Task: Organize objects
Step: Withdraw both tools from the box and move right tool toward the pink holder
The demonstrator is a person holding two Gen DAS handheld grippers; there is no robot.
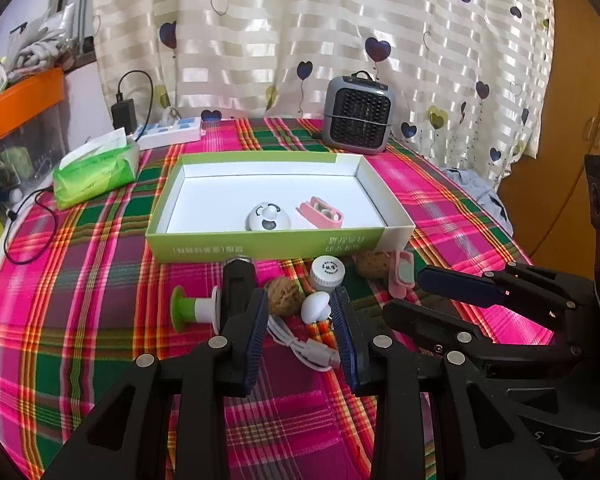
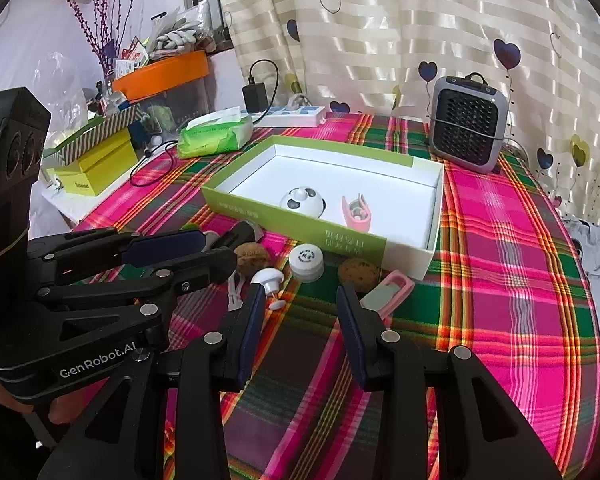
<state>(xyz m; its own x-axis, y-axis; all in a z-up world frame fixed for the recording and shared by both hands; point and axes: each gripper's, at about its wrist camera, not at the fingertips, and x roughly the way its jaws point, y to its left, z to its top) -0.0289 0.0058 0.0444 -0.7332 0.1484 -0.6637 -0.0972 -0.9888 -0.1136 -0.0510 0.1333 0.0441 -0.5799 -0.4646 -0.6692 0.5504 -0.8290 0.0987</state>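
A green-and-white box holds a white panda ball and a pink case. In front of it lie a black torch, a green-and-white suction knob, two walnuts, a white cap, a white mushroom knob, a white cable and a pink clip. My left gripper is open, with one walnut and the mushroom knob in its gap. My right gripper is open and empty, between the mushroom knob and the pink clip.
A grey heater stands behind the box. A green tissue pack, a power strip and a black charger sit at the back left. The plaid table curves away on the right. Boxes crowd the far left.
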